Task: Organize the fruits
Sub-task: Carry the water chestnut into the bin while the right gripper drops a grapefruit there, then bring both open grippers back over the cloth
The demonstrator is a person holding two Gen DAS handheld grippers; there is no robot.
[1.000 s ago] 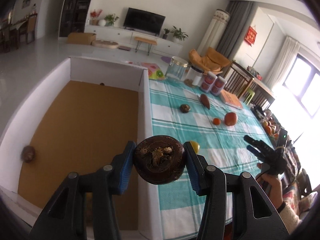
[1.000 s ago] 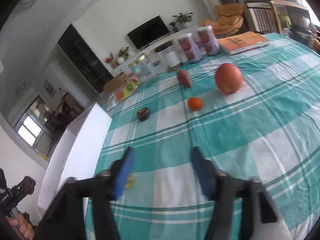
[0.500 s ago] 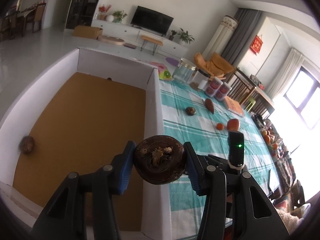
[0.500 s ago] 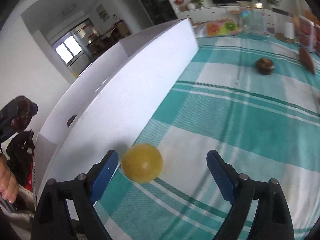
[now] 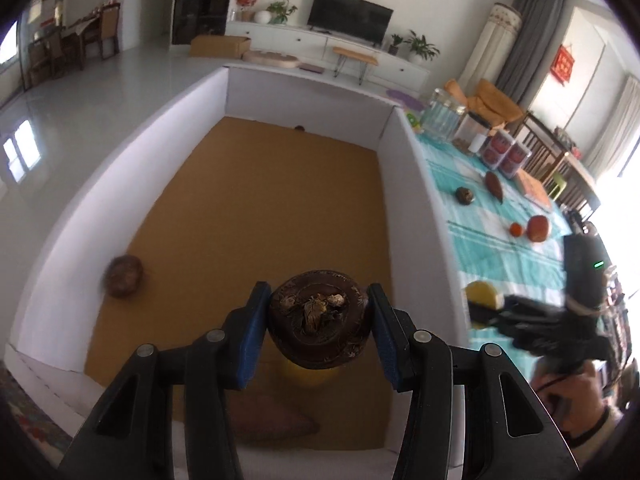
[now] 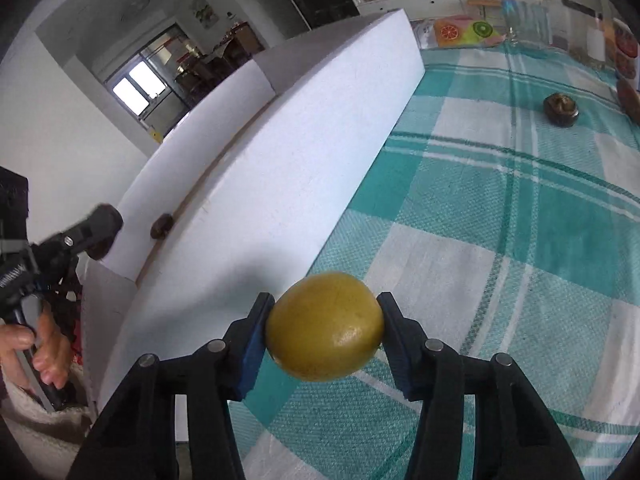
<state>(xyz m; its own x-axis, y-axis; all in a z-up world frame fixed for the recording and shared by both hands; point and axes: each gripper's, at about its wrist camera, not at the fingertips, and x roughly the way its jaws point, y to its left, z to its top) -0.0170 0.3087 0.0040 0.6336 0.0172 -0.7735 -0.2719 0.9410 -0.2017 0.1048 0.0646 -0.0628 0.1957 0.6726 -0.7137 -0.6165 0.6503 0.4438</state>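
Brown, woody and round, the dark fruit point(image 5: 318, 318) sits clamped between the blue pads of our left gripper point(image 5: 318, 320), which hangs over the near end of the white box point(image 5: 416, 200), above its tan cardboard floor. One similar brown fruit point(image 5: 122, 276) already lies inside, by the left wall. We read this as the drop-off step for the left hand.

Our right gripper point(image 6: 324, 328) has just been closing, and its pads now press on both sides of the yellow fruit point(image 6: 324, 326), low over the teal-checked cloth of the desk point(image 6: 500, 240), just beside the box's outer wall. Whether the fruit is clear of the cloth we cannot tell.

Outstanding on the desk: another dark fruit point(image 5: 465, 195), a pointed reddish-brown one point(image 5: 494, 186), a small orange one point(image 5: 516, 229) and a larger red-orange one point(image 5: 538, 229).

Next move, as we judge it: lower the left gripper toward the box floor, clear of the fruit already there, then part the pads. The right hand must lift its fruit above the wall's rim before crossing it.
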